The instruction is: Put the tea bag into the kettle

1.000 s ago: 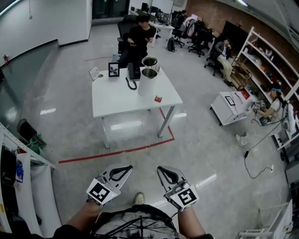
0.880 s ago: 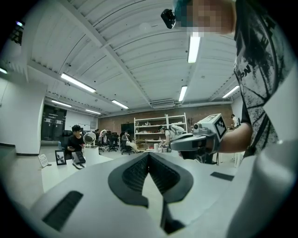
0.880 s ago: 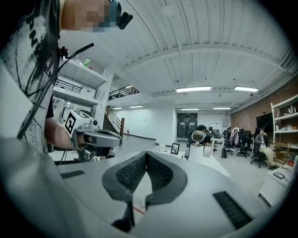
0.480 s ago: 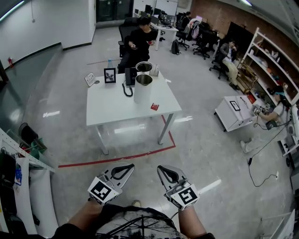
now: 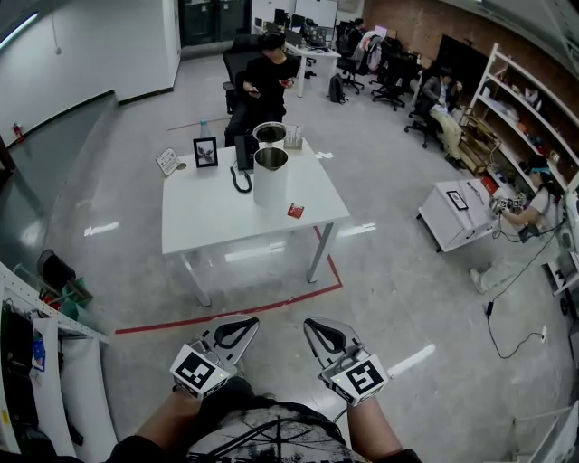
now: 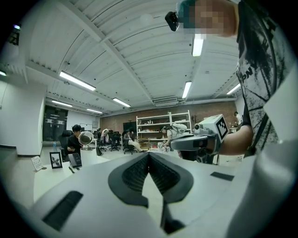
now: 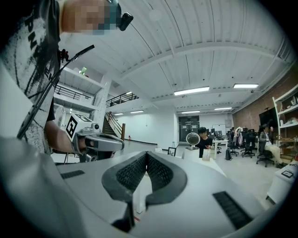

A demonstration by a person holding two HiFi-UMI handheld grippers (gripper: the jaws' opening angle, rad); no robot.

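**On the white table ahead: tea bag beside kettle**

The red tea bag (image 5: 295, 212) lies flat on the table (image 5: 208, 217), near the base of the open-topped kettle (image 5: 270, 176). The left gripper (image 5: 242, 324) and right gripper (image 5: 314, 325), both clenched and empty, are well apart from it. The bag looks light, limp and tearable, so pinch one edge gently.

A large open office had a glossy grey floor (image 5: 118, 262) marked with red tape (image 5: 226, 310). A white table (image 5: 204, 208) stood mid-room, with black office chairs (image 5: 398, 77) behind it. White shelving (image 5: 529, 99) lined the right side beside a brick wall (image 5: 407, 23). Long ceiling lights (image 6: 77, 81) shone overhead.
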